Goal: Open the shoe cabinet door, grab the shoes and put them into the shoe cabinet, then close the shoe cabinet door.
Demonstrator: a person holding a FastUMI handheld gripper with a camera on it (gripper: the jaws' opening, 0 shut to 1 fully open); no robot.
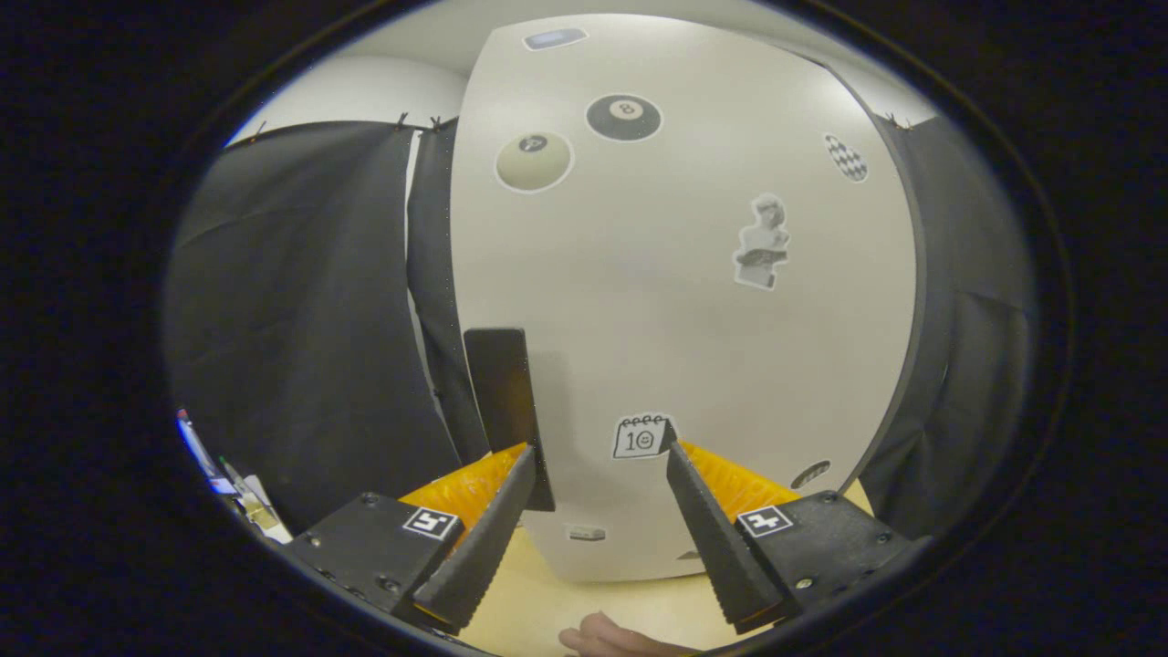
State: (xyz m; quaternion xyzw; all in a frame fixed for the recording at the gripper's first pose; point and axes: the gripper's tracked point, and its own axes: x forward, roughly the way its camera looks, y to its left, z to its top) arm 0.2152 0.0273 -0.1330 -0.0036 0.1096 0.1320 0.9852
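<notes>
Filling most of the gripper view is the cabinet door (675, 301), a pale, flat panel standing shut and upright just ahead of the fingers, its foot meeting the light wooden floor (547, 611). Black cloth (301, 310) hangs to the left of it and again to the right. Stickers dot the door: a black eight-ball (624, 118) near the top, a cream ball (534, 161) beside it to the left, a checkered oval (847, 157) toward the right edge, a bust figure (763, 241) below that, a small blue label (555, 38) at the very top, and a calendar sticker (641, 436) low down, between the fingertips. A dark, upright handle (504, 401) sits on the door's left edge, and the left finger's tip reaches its lower part; whether they touch cannot be told. The gripper (602, 465) is spread wide and holds nothing, its two fingers (484, 538) apart with bare door and floor showing between them. A hand (613, 639) shows on the floor side below the fingers. Some small clutter (239, 488) lies at the foot of the left cloth, too small to identify. The shoes cannot be placed from here.
</notes>
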